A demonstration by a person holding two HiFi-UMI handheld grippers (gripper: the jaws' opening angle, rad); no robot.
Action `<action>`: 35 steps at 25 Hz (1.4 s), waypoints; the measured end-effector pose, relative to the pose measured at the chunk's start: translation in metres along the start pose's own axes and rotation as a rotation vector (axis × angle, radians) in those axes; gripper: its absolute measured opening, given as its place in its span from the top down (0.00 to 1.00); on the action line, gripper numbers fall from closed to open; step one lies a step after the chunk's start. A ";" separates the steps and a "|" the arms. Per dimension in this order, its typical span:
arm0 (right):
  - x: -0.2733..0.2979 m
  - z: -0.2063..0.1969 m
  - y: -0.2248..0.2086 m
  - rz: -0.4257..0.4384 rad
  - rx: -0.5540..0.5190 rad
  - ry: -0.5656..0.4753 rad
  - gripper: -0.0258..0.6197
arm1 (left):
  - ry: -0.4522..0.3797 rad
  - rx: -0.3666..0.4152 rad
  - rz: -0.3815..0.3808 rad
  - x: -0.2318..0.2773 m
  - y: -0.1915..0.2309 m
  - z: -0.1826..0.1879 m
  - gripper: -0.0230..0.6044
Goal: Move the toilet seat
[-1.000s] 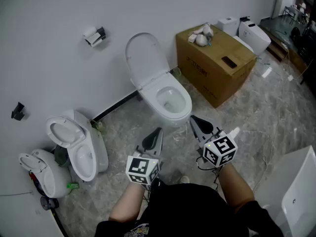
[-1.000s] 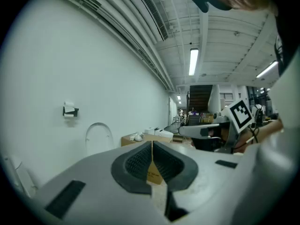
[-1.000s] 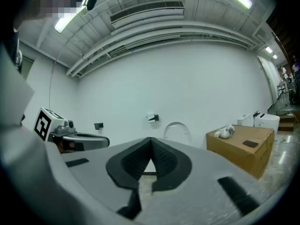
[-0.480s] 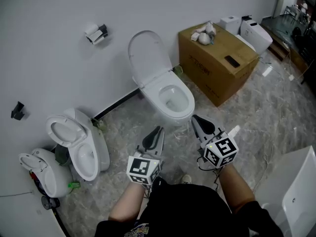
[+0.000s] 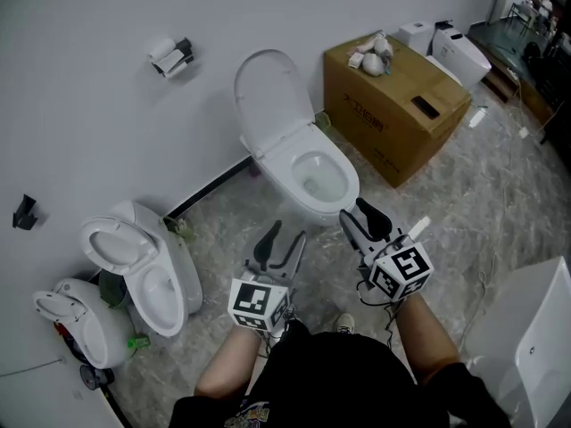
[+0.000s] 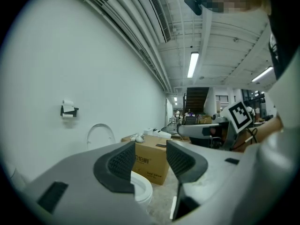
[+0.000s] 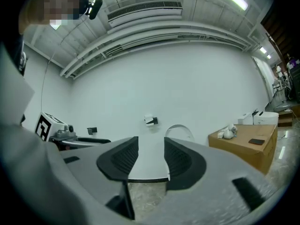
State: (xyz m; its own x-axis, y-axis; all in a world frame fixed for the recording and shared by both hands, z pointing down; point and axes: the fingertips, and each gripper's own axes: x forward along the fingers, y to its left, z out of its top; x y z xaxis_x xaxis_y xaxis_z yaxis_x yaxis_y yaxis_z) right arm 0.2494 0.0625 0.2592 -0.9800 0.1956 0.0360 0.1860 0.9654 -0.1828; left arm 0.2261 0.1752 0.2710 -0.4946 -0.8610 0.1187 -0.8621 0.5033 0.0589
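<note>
A white toilet stands against the wall with its seat and lid [image 5: 272, 96] raised upright over the open bowl [image 5: 317, 178]. Both grippers hover above the floor just in front of the bowl, pointing at it without touching it. My left gripper [image 5: 284, 239] is opening its jaws, and nothing lies between them. My right gripper [image 5: 355, 214], close to the bowl's front rim, is also opening on empty air. The raised lid [image 6: 100, 132] shows past the jaws of the left gripper [image 6: 150, 161]. The right gripper [image 7: 151, 158] likewise has the lid [image 7: 179, 130] ahead of it.
A cardboard box [image 5: 393, 105] with small items on top stands right of the toilet, with more white toilets [image 5: 455, 52] behind it. Two loose toilets [image 5: 147, 266] sit on the floor at left. A paper holder [image 5: 169, 56] hangs on the wall. A white fixture [image 5: 535, 346] is at lower right.
Both grippers' jaws have gone from shut to open. The toilet now sits slightly closer to the grippers in the head view.
</note>
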 end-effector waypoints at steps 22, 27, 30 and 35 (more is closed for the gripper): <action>0.168 -0.008 0.014 -0.162 0.053 -0.022 0.57 | 0.016 -0.007 -0.093 0.025 0.188 0.003 0.61; 0.204 -0.010 -0.006 -0.151 0.058 -0.009 0.57 | 0.025 -0.018 -0.083 0.054 0.213 -0.001 0.61; 0.230 -0.007 -0.028 -0.138 0.066 -0.013 0.57 | 0.030 -0.017 -0.070 0.080 0.229 0.001 0.61; 0.277 0.001 -0.074 -0.111 0.093 -0.020 0.57 | 0.035 -0.006 -0.047 0.135 0.253 0.013 0.61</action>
State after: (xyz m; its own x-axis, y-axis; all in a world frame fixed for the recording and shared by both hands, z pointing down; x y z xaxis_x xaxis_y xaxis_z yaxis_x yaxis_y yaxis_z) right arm -0.0354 0.0455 0.2821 -0.9956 0.0842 0.0413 0.0701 0.9607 -0.2688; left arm -0.0605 0.1858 0.2889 -0.4492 -0.8806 0.1508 -0.8836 0.4629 0.0710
